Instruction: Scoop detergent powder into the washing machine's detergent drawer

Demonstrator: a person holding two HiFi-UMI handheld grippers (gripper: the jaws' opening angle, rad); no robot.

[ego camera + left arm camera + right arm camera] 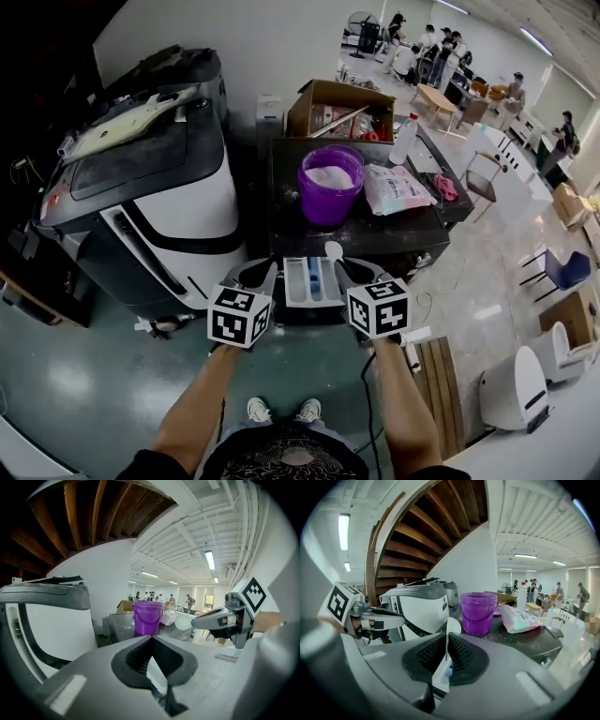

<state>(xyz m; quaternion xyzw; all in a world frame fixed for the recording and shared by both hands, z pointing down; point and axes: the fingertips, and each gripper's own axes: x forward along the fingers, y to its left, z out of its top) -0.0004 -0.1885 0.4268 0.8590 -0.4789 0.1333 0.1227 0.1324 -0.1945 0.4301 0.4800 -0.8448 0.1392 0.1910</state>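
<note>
Pinching spoon (pixel 453 624) handle in right gripper (pixel 446 644); left gripper (pixel 151 639) pressed together, empty. Best dip shallow into purple bucket (pixel 330 192), carry level to drawer (pixel 302 284).

Purple bucket (pixel 330 187) of white powder on bench (pixel 394 234), bag (pixel 396 187) just right of it. Drawer (pixel 312 281) open between left tongs (pixel 264 272) and right tongs (pixel 339 267); right tongs grip scoop (pixel 333 249).

open office hall: desks (pixel 439 97), people (pixel 417 52), copier (pixel 150 178)

No legible text or numbers
</note>
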